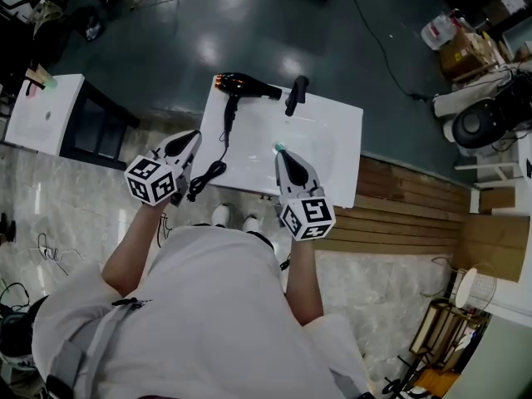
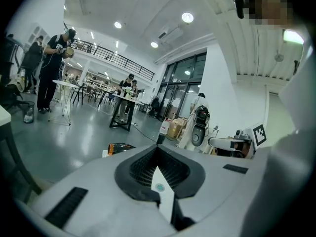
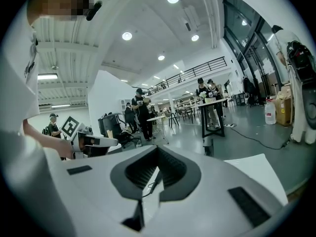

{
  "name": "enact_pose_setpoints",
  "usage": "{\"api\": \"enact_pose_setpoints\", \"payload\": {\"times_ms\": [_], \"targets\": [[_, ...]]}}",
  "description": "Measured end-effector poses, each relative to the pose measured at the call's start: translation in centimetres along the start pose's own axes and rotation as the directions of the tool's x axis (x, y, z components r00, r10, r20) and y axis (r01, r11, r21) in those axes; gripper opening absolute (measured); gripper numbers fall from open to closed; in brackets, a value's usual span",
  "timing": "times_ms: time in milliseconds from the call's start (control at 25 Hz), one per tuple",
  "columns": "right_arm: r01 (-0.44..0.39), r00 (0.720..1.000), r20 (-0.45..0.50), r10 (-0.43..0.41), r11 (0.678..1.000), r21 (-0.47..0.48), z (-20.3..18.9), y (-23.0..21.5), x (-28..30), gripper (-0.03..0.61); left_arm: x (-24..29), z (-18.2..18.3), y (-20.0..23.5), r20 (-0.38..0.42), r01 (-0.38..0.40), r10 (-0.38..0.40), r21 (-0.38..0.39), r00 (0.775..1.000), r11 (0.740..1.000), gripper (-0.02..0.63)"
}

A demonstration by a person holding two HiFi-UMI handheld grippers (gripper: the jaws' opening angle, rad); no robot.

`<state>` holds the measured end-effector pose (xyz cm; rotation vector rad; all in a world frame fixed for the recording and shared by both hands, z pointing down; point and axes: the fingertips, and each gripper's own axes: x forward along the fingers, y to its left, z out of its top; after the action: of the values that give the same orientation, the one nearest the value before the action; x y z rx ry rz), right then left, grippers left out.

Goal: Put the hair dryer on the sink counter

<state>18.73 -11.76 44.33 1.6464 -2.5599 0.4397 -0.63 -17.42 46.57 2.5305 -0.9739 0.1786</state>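
A black hair dryer (image 1: 241, 84) with a copper-coloured nozzle lies on the back left of the white sink counter (image 1: 332, 160). Its cord (image 1: 224, 135) trails over the counter's front edge. A black faucet (image 1: 296, 95) stands just right of the dryer. My left gripper (image 1: 194, 136) hovers at the counter's front left corner beside the cord, jaws shut and holding nothing. My right gripper (image 1: 279, 150) is over the counter's front middle, jaws together and empty. In the left gripper view the dryer's orange end (image 2: 118, 147) peeks above the shut left gripper (image 2: 158, 168). The right gripper view shows the faucet (image 3: 208, 144) beyond the right gripper (image 3: 158, 169).
A second white counter (image 1: 41, 110) stands at the left with a dark cabinet beside it. Wooden planks (image 1: 407, 210) lie right of the sink counter. Boxes and a round black machine (image 1: 478, 127) crowd the back right. People and tables (image 2: 123, 110) fill the hall beyond.
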Motion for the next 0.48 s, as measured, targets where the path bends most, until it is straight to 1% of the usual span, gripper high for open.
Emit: {"api": "enact_pose_setpoints", "payload": {"times_ms": [480], "targets": [[-0.017, 0.999, 0.027, 0.017, 1.0, -0.011, 1.1, -1.4, -1.6, 0.006, 1.0, 0.4, -2.2, 0.014, -0.03, 0.029, 0.017, 0.999, 0.999, 0.003]]}}
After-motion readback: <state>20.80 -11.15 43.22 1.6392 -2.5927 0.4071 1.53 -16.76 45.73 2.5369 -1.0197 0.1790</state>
